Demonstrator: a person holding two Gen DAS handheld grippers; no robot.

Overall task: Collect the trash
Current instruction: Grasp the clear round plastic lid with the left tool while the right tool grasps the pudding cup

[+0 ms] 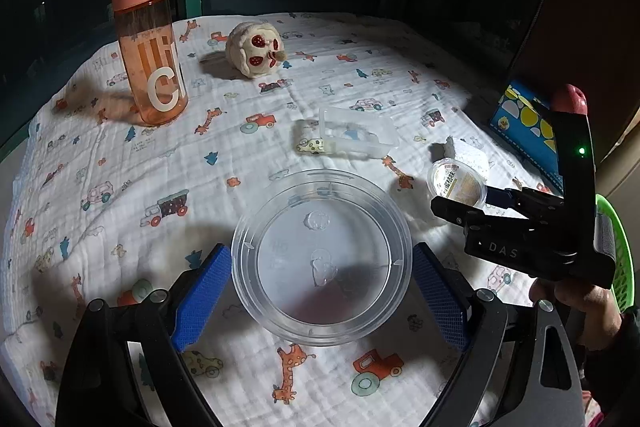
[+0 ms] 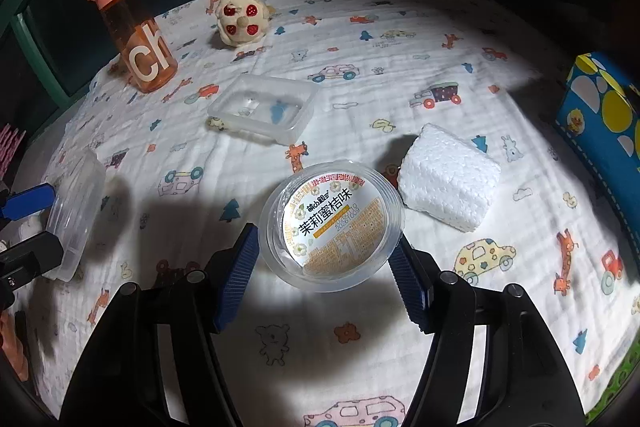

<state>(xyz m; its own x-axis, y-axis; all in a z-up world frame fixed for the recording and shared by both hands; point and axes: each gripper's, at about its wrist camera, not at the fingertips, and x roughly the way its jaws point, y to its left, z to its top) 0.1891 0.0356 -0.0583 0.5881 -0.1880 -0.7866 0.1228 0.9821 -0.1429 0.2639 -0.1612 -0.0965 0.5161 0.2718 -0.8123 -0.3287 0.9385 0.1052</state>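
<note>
Left wrist view, as I logged it:
- Left gripper (image 1: 322,291): jaws spread around a clear round lid (image 1: 322,257) lying flat on the printed cloth (image 1: 120,163). The blue pads stood at its two sides; I could not tell whether they pressed on the rim.
- Right gripper (image 1: 460,205): seen from the side, at the right, its tips at a small labelled cup (image 1: 457,183). A hand (image 1: 576,301) held its grip.
- Clear rectangular tray (image 1: 356,133): beyond the lid, mid-cloth.
- White foam block (image 1: 468,155): just behind the cup.
- Orange water bottle (image 1: 146,35): upright, far left.
- Plush toy (image 1: 256,49): beside the bottle, far side.
- Green basket (image 1: 618,251): at the right edge, behind the right gripper.
- Blue patterned box (image 1: 524,123): right, far side.

Right wrist view:
- Right gripper (image 2: 324,275): jaws at either side of the labelled cup (image 2: 332,225), label up. The pads sat at its wall; contact I could not confirm.
- Foam block (image 2: 450,177): just right of the cup, close to touching it.
- Rectangular tray (image 2: 264,107): further out, apart from the cup.
- Round lid (image 2: 76,211): far left, between the left gripper's blue pads (image 2: 30,201).
- Bottle (image 2: 132,31) and plush toy (image 2: 240,19): far side.
</note>
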